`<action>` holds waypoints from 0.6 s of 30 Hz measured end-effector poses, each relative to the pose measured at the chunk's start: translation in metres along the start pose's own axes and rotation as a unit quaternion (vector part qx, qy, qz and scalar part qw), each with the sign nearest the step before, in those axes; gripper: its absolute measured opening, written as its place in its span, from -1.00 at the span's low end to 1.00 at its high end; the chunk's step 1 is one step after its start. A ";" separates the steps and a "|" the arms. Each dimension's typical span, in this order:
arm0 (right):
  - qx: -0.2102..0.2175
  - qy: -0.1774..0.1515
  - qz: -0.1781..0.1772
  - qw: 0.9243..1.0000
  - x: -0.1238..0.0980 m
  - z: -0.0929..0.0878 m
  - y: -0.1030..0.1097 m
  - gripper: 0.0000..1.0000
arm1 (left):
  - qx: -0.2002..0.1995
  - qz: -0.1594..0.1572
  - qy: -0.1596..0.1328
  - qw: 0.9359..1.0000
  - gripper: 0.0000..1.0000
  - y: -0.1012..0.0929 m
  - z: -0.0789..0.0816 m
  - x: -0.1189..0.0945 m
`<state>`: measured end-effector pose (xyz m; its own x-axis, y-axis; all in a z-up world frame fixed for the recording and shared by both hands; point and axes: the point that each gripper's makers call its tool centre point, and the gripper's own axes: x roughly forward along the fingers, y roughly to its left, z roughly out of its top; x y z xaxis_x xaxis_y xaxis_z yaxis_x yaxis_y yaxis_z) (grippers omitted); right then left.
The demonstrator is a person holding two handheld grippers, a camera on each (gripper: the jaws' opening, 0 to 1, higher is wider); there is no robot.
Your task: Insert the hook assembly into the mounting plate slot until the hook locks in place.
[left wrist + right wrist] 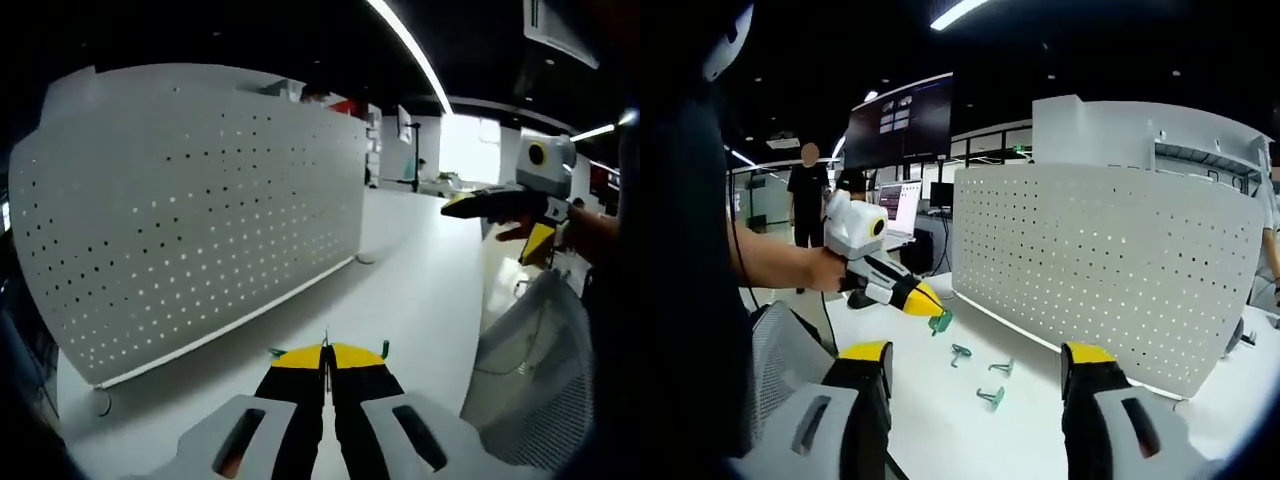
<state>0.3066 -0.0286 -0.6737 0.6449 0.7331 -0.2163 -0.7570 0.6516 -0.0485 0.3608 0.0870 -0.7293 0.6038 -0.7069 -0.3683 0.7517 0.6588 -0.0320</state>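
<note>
**Pegboard Station: Hook Held at Left Tool, Right Tool Wide**

We recorded the white counter [970,430] as the largest surface, carrying everything in the workspace. On it stood the white perforated mounting plate [190,210], upright on its base; in the right gripper view the same plate [1110,270] ran from centre to the right edge.

At the counter's near side we noted a white mesh basket [530,370], seen in the right gripper view at lower left.

We observed the left tool [932,308] in the right gripper view, held in a person's hand [825,270], its yellow-tipped jaws closed narrow on a green hook assembly [940,321] held above the counter, in front of the plate's left end and apart from it. In the left gripper view the same tool [327,357] showed both jaws pressed together, with small green ends protruding on either side of the yellow tips.

The right tool [978,370] stood wide, its two yellow-capped jaws well apart and gripping nothing. In the left gripper view it [455,205] appeared at upper right, raised above the counter.

Three further green hooks lay loose on the counter in front of the plate: one [959,352] nearest the held hook, one [1002,368] beside it, and one [991,397] closest to the right tool.
</note>
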 end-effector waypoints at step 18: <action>0.008 -0.018 0.015 1.000 0.014 0.019 0.013 -0.11 | -0.035 -0.008 -0.058 0.998 -0.97 -0.019 0.036 -0.001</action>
<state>0.3077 -0.0065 -0.6588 0.6258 0.7584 -0.1824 -0.7742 0.6324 -0.0264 0.3550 0.0659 -0.6947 0.6212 -0.7401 -0.2576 0.7438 0.6603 -0.1035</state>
